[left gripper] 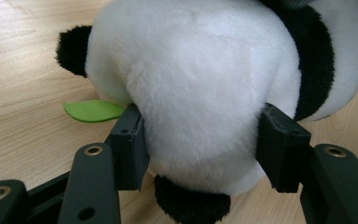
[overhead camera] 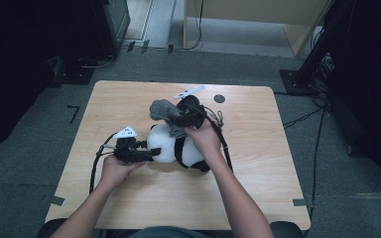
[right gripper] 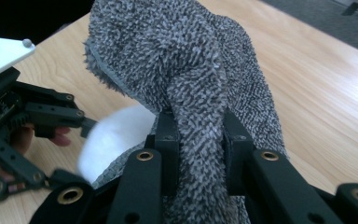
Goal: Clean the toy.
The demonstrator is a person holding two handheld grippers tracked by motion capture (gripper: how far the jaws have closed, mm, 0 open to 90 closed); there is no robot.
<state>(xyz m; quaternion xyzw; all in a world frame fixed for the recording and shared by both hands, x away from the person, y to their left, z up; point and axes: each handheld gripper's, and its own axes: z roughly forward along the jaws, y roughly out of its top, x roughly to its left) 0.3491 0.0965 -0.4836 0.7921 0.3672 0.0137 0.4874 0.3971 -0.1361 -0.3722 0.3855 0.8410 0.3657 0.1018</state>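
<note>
The right gripper [right gripper: 196, 135] is clenched on a fold of the grey towel [overhead camera: 164, 110], lifted over the panda plush [overhead camera: 171, 146], which lies mid-desk [overhead camera: 258, 188] clamped by the left gripper [left gripper: 200, 144] around its white body. I judge the narrow pinch could slip and drop the towel, or a hard tug could drag the panda out of its clamp. The towel hangs at 12 o'clock from the panda, the left gripper at its 9 o'clock.

No legible text, label, brand, number or sign in any of the three views: none on the plush panda [left gripper: 205, 93], the grey towel [right gripper: 186, 79], the grippers or the table [overhead camera: 258, 163].
</note>
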